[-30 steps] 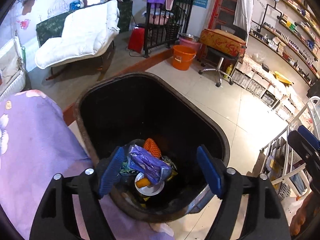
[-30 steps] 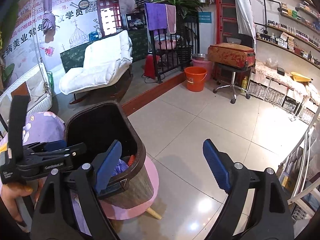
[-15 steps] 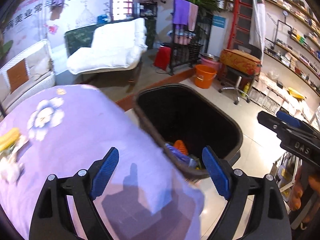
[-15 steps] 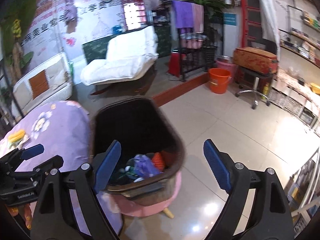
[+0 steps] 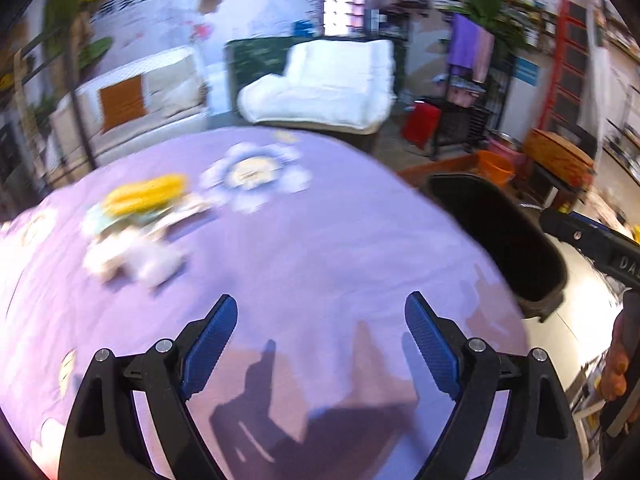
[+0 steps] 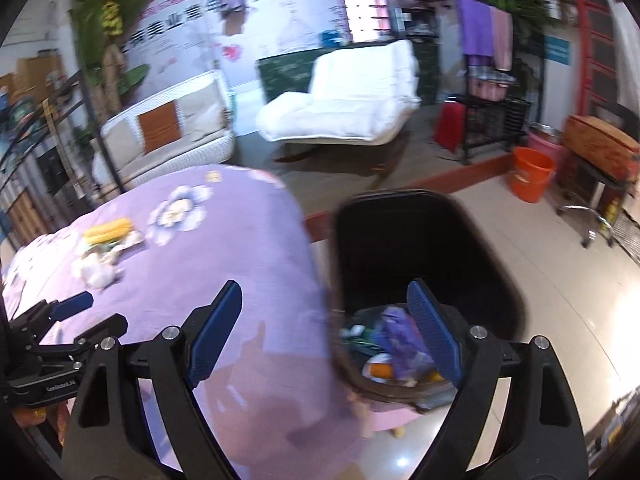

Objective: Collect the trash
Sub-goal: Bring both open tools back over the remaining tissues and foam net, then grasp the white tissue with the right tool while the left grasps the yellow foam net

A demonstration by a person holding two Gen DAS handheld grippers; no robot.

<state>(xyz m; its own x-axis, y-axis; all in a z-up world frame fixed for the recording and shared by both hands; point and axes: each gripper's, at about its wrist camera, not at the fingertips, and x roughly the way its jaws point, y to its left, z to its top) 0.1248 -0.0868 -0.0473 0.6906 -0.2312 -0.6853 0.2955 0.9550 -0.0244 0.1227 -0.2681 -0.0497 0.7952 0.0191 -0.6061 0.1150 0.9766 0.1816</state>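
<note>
A black trash bin (image 6: 424, 248) stands right of a round table with a purple flowered cloth (image 6: 224, 264); inside lie a purple wrapper (image 6: 396, 336) and other litter. On the cloth at the far left lie a yellow corn cob (image 5: 144, 194) and crumpled white tissue (image 5: 132, 260); they show in the right wrist view too, corn (image 6: 106, 230) and tissue (image 6: 96, 274). My left gripper (image 5: 320, 344) is open and empty over the cloth. My right gripper (image 6: 326, 336) is open and empty above the table edge and bin. The bin (image 5: 500, 236) is at the right in the left wrist view.
A white lounge chair (image 6: 352, 100) and a white sofa (image 6: 172, 132) stand behind the table. An orange bucket (image 6: 530, 178) and a stool (image 6: 596, 160) are on the tiled floor at right. The bin rests on a pink stool (image 6: 392, 416).
Both grippers have swung left, away from above the bin toward the table. The corn cob and tissue have come into view. Both stay open and empty.
</note>
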